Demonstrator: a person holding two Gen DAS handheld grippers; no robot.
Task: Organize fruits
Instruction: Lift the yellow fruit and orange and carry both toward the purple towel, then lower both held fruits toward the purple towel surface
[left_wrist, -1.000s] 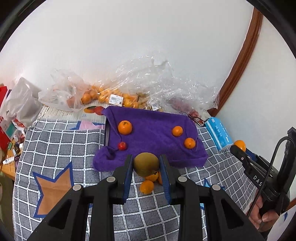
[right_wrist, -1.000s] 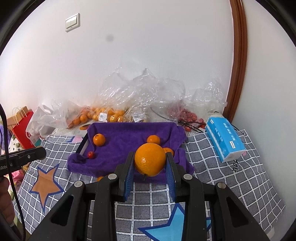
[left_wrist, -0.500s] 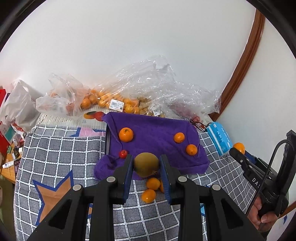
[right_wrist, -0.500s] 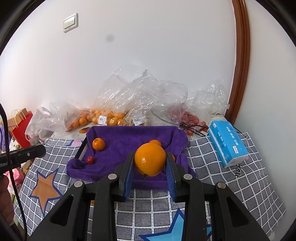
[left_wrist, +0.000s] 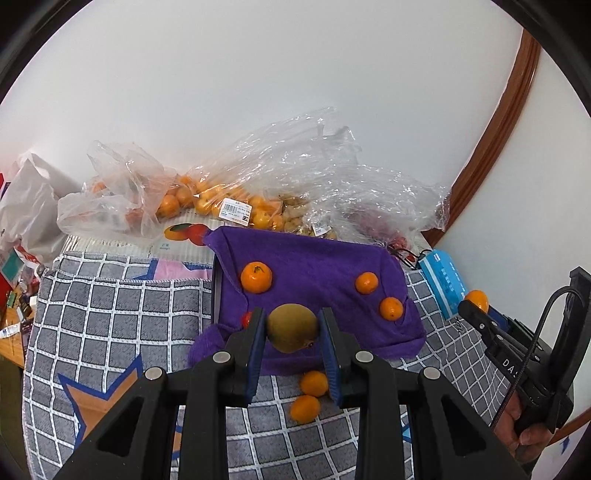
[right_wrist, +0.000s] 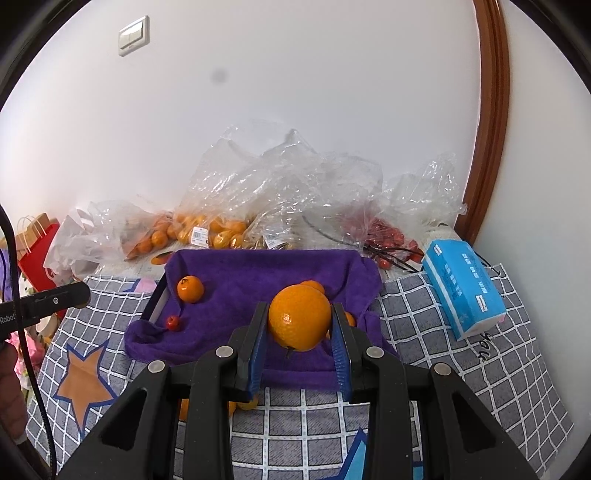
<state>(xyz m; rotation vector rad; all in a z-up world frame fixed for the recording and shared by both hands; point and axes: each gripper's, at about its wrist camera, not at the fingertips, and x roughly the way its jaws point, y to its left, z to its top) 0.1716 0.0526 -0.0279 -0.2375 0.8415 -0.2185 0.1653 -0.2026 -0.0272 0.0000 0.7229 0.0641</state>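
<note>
My left gripper (left_wrist: 292, 326) is shut on a green-brown pear (left_wrist: 292, 326), held above the near edge of a tray draped with a purple towel (left_wrist: 314, 266). My right gripper (right_wrist: 299, 321) is shut on a large orange (right_wrist: 299, 321), also over the towel's near edge (right_wrist: 258, 280). On the towel lie a mandarin at the left (left_wrist: 256, 277), two small mandarins at the right (left_wrist: 366, 283), and a small red fruit (right_wrist: 172, 322). Two small mandarins (left_wrist: 313, 383) lie on the checked cloth in front of the tray.
Clear plastic bags of mandarins (left_wrist: 221, 206) and red fruit (right_wrist: 388, 232) line the wall behind the tray. A blue tissue pack (right_wrist: 461, 291) lies right of the tray. A grey checked cloth with stars (left_wrist: 110, 314) covers the table. A red paper bag (right_wrist: 37, 254) stands far left.
Both grippers have risen and drawn back slightly, each still holding its fruit; the tray and table look lower and farther in both views.
</note>
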